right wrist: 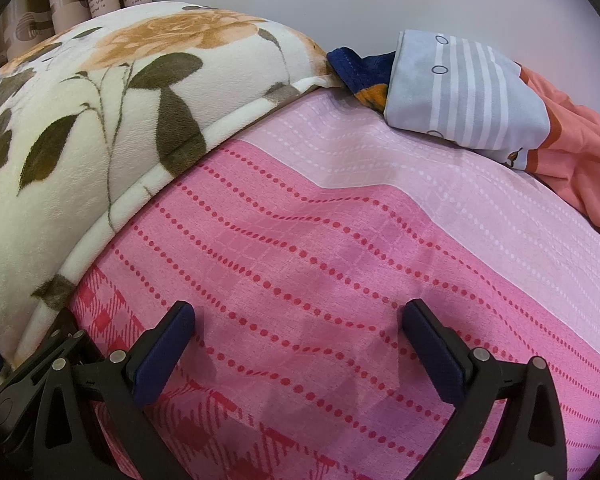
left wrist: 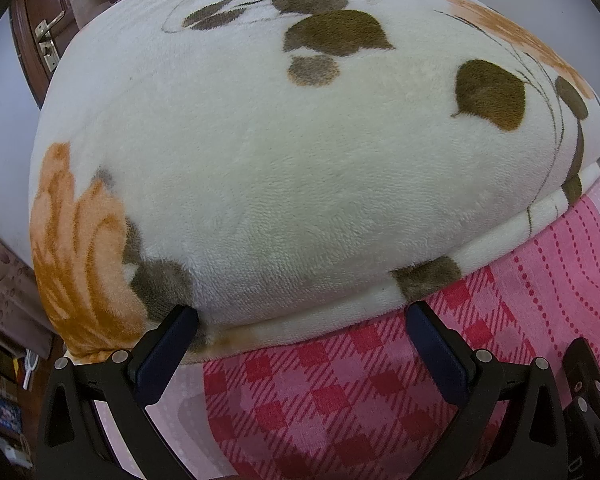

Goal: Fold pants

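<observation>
The salmon-orange crumpled cotton garment [right wrist: 580,152], probably the pants though too little of it is showing to be sure, is lying far ahead and to the right of the right gripper [right wrist: 298,326], at the edge of the bed. Just left of it a pale blue striped folded cloth [right wrist: 472,92] is resting, touching a dark navy fleece piece [right wrist: 356,68] beyond.

The right gripper is hanging with its fingers spread wide and holding nothing, above the pink dotted and checked bedsheet [right wrist: 340,240]. The left gripper [left wrist: 302,330] is likewise standing wide apart and empty, with the edge of the cream plush blanket with orange roses and olive leaves [left wrist: 280,160] lying directly ahead of its fingertips. A brown wooden door with a metal handle [left wrist: 40,28] is showing far ahead to its left.
</observation>
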{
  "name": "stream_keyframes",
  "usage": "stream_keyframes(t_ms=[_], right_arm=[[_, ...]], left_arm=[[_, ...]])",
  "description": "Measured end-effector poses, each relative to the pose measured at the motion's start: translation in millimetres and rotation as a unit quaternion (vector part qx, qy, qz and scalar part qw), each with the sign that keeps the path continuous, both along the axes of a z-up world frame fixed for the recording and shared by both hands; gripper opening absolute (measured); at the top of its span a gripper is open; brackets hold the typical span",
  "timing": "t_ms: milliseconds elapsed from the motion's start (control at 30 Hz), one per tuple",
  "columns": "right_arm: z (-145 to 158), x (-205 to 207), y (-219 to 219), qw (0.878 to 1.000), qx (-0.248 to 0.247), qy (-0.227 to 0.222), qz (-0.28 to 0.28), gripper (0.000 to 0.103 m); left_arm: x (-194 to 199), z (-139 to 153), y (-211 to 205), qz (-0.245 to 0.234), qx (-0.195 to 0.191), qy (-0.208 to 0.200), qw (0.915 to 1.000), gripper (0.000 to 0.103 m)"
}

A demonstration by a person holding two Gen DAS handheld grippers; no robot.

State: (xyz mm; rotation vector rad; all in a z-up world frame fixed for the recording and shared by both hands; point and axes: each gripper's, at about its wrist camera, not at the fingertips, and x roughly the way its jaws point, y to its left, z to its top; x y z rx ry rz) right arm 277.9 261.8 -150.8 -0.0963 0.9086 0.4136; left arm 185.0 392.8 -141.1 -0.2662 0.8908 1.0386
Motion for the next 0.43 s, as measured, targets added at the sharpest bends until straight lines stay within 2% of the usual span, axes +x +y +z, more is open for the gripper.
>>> stream_keyframes(t_ms=[433], right_arm=[[-0.6, 2.3, -1.7, 1.000, -0.007, -0.001, -0.003, 0.103]], left_arm=[[6.4, 1.5, -2.6, 0.002, 0.009, 0.010, 0.9999, 0.103]])
